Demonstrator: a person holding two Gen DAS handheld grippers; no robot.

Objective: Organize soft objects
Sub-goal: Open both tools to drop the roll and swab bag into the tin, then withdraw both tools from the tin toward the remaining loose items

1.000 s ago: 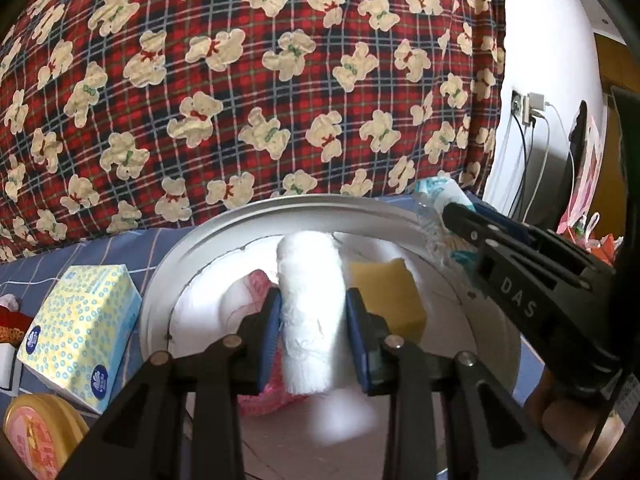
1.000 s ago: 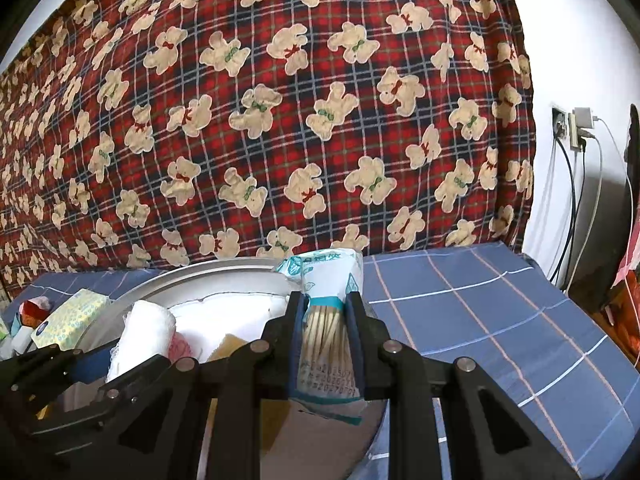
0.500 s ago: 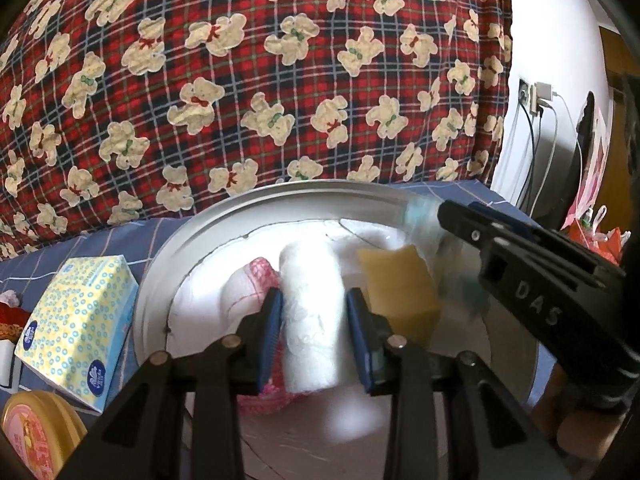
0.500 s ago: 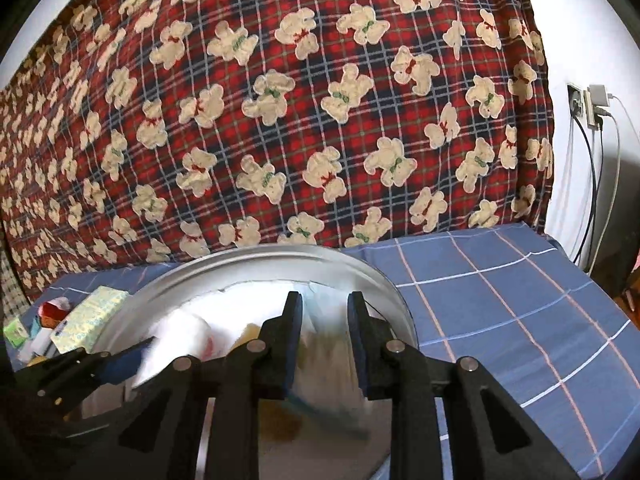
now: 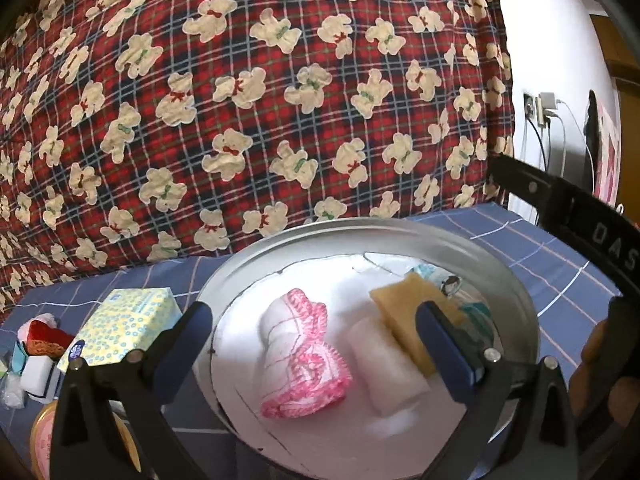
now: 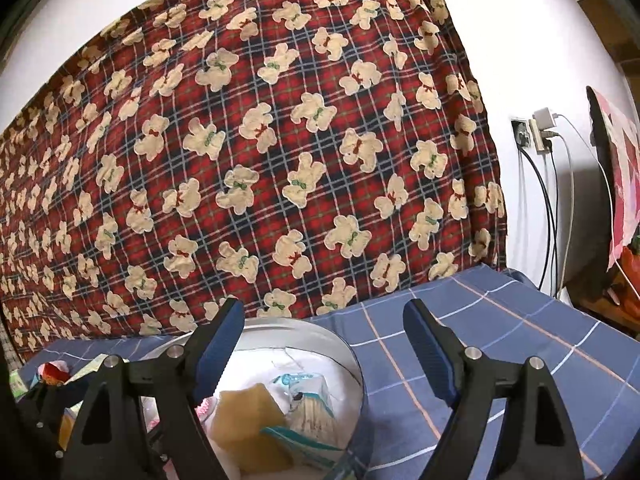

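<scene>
Four soft things lie inside the round metal basin (image 5: 516,288): one pink-edged white cloth (image 5: 300,364), one white roll (image 5: 388,368), one yellow sponge (image 5: 404,320), one teal-printed packet (image 6: 308,404). Both grippers, left (image 5: 312,344) and right (image 6: 320,352), gape empty above it; left of it sits one yellow tissue box (image 5: 120,324).

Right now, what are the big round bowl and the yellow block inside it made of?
The round basin looks like metal: its rim is grey with a dull shine, though the inside looks white. The yellow block looks like a sponge: matte, soft-edged and slightly grainy. I can't be sure from looks alone.
</scene>
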